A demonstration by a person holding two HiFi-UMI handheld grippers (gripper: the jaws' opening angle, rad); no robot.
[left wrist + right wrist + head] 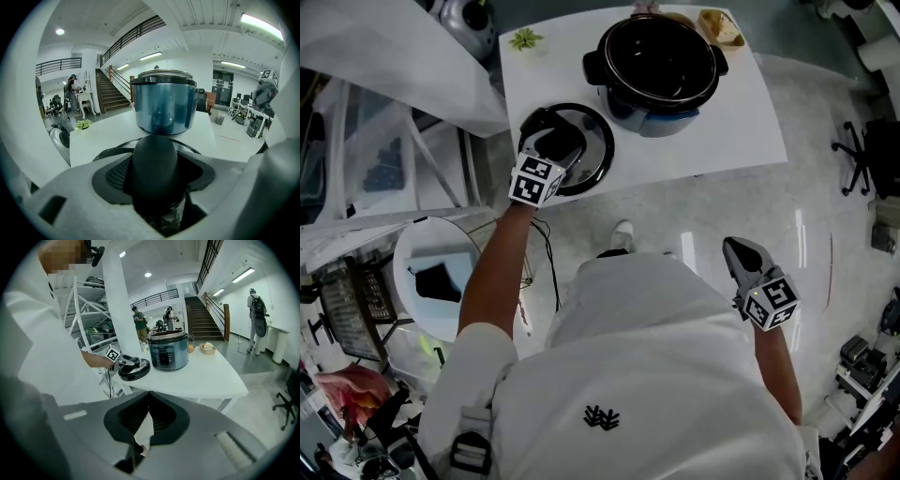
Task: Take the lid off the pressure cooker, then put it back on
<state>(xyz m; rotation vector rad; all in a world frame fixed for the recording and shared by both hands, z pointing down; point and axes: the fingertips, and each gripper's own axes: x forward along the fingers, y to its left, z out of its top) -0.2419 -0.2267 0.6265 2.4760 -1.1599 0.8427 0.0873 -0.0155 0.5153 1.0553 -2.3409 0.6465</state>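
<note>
Black lid (598,155) lies on the table (731,112) beside the open pressure cooker (661,61), left claw (558,142) pinching its handle (152,168); right claw (734,247), pressed together, hangs well apart from the cooker.

The white table (722,122) carries the open pressure cooker (661,66) at its far side, the lid (598,155) near left, a green plant (525,39) far left and a food tray (719,26) far right.

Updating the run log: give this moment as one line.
lid: off, on table | cooker: open | left gripper: shut on lid handle | right gripper: shut, empty
</note>
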